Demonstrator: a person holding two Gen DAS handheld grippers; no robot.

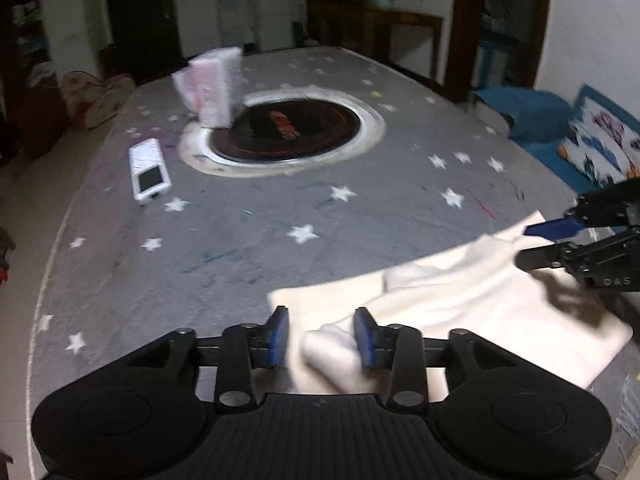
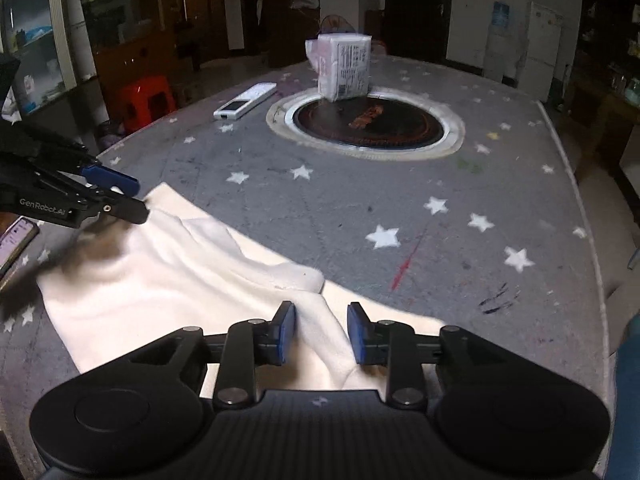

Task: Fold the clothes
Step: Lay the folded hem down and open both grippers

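Each hand-held gripper [image 1: 321,336] [image 2: 321,332] gapes over the white garment [image 1: 460,300]; only the right view shows the phone [image 2: 16,240]

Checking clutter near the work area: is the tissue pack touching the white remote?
Apart. The right wrist view shows the tissue pack at the black disc's rim, with bare grey tablecloth between it and the remote.

A white cloth [image 2: 168,280] lies on the star table [image 2: 440,208]. The right gripper [image 2: 321,334] is wide apart over a fold.
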